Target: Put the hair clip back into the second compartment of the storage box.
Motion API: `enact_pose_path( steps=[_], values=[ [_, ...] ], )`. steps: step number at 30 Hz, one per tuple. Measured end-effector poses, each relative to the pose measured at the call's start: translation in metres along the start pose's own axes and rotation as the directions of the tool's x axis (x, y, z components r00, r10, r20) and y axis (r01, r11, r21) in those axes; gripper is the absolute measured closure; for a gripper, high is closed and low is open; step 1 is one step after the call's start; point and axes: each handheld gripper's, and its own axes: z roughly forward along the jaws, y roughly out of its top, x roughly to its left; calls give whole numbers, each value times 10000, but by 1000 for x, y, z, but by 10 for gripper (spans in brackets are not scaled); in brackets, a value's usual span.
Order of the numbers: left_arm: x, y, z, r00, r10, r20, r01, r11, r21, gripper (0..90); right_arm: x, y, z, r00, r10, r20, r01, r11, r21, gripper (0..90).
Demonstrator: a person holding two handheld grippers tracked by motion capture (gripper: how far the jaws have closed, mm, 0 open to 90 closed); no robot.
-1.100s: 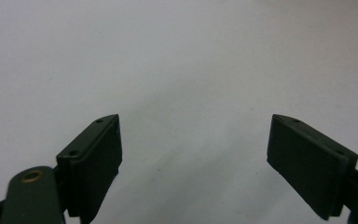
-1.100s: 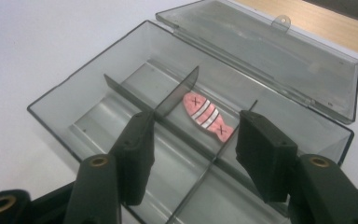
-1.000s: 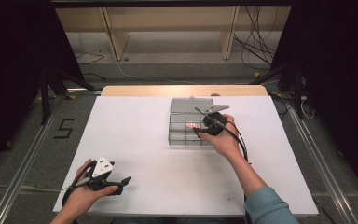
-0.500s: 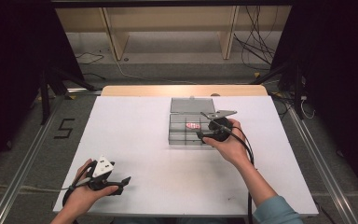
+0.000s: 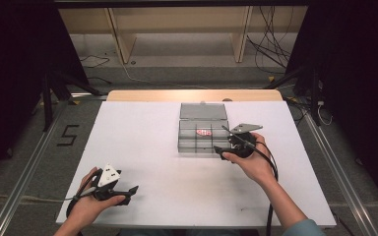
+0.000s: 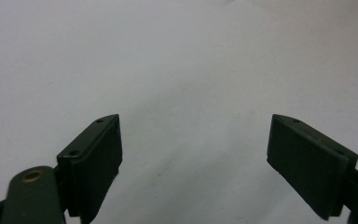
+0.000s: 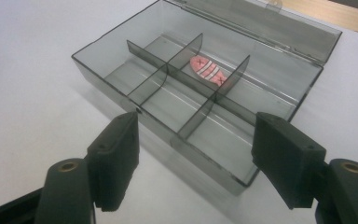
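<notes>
Lying in the far middle compartment of the box [image 7: 200, 100] is a pink fish [image 7: 207, 70], marked with white stripes and small crosses; in the high view it is seen as a pink spot [image 5: 204, 132] inside the box [image 5: 202, 135]. The box is made of clear grey plastic, is split by dividers into six compartments, and is set on the white table [image 5: 147, 147] right of centre, with its lid [image 5: 203, 111] folded back on the far side. The right hand-held gripper [image 5: 225, 152] is held just beside the box's near right corner, pointed left along the near wall. In the right gripper view its jaws are seen spread wide with nothing between the pads [image 7: 116, 158]; they have just been opening, and the box lies beyond them, untouched. The left hand-held gripper [image 5: 128, 192] is held low over the near left part of the table, well apart from the box. Its jaws are likewise spread wide and empty, with bare table surface [image 6: 182, 70] seen between them.
</notes>
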Motion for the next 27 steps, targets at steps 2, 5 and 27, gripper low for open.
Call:
enact_pose_path(
  steps=[2, 5, 27],
  values=[
    [0, 0, 0, 10000, 7, -12, -7, 10000, 13, 176, 0, -4, -3, 9999, 66, -79, -66, 10000, -19, 316],
    [0, -1, 0, 10000, -27, -13, 27, 10000, 7, 177, -1, -12, -8, 9998, 26, -174, -28, 9999, -113, 309],
    [-2, 1, 0, 10000, 73, 44, -73, 9999, 74, 176, 7, -80, -42, 9996, 14, -284, -30, 9985, -550, 281]
  ],
)
